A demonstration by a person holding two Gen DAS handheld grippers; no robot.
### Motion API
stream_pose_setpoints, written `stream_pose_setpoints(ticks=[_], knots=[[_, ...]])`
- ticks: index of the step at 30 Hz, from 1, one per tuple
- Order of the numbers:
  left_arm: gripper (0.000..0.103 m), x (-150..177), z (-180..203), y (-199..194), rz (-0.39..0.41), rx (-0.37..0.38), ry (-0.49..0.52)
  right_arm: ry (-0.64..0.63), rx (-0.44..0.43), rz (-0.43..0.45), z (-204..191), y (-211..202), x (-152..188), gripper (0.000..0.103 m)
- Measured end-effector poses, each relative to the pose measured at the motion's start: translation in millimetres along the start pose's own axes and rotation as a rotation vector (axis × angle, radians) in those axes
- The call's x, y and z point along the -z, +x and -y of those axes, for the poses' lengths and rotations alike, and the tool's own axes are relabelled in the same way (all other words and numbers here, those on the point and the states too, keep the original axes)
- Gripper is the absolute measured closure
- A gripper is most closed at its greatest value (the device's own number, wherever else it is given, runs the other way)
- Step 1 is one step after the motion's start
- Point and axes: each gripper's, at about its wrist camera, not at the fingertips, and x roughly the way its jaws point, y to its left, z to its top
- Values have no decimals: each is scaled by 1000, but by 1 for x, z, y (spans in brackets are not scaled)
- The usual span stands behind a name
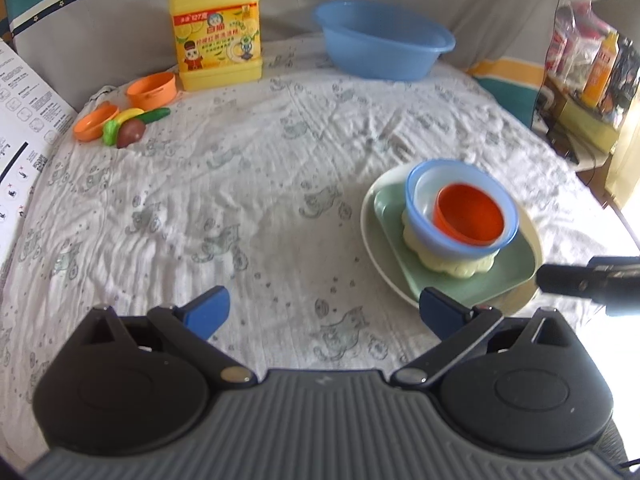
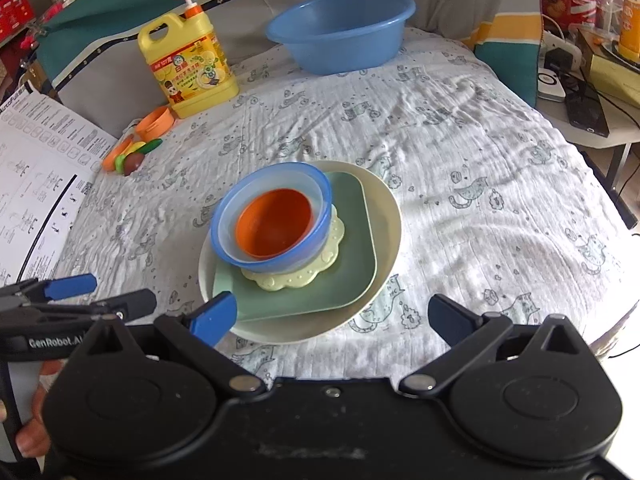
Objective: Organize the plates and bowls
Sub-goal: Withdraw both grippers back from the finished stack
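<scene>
**Stack looks built; little left to tidy**

From where I hold my tongs, the nest sits mid-table on the cat-print cloth (image 2: 460,152), and I read it as nearly finished. At the bottom lies the round cream plate (image 2: 386,216); on it rests the square green plate (image 2: 352,276), set a little askew so one corner reaches towards the cream rim. On that sits the pale yellow scalloped dish (image 2: 280,282), then the blue bowl (image 2: 236,248), which appears to have a clear liner bowl inside it, and innermost the orange bowl (image 2: 276,224). The blue bowl sits off-centre on the scalloped dish, nearer the left, so I judge a small nudge may be wanted.

Both my tools are empty. The right gripper (image 2: 332,316) has its jaws wide apart just short of the cream plate's near rim. The left gripper (image 1: 324,312) is likewise spread, over bare cloth beside the stack, touching nothing.

Still loose, as far as I can tell: two small orange dishes (image 1: 152,90) by the toy vegetables (image 1: 130,126) at the far left, near the yellow detergent jug (image 1: 218,36). The blue basin (image 1: 380,42) stands empty at the back.
</scene>
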Motion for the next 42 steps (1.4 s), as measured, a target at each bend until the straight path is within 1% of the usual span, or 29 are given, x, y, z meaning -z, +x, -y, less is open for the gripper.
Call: stream_pose_setpoints(ticks=[2,5,11,17,36,42], knots=[[0,2,2,3,-10,-12,13,10,-2,3,4,2,1,0],[0,4,5,10,-38,-8,25,8,2,9,6,3,3,0],[0,7,13,20,-76,-1,50,-31,-5,-11,3,8,5,0],[0,7,16,23,-89,3,54,-62,-11,-14,-2,10,3,0],[0,7,15,23,-94,1,49,-42,3,-14,0,8,2,0],[0,7,18,21,-89,8,65,-28,7,-13,2,5,1,0]])
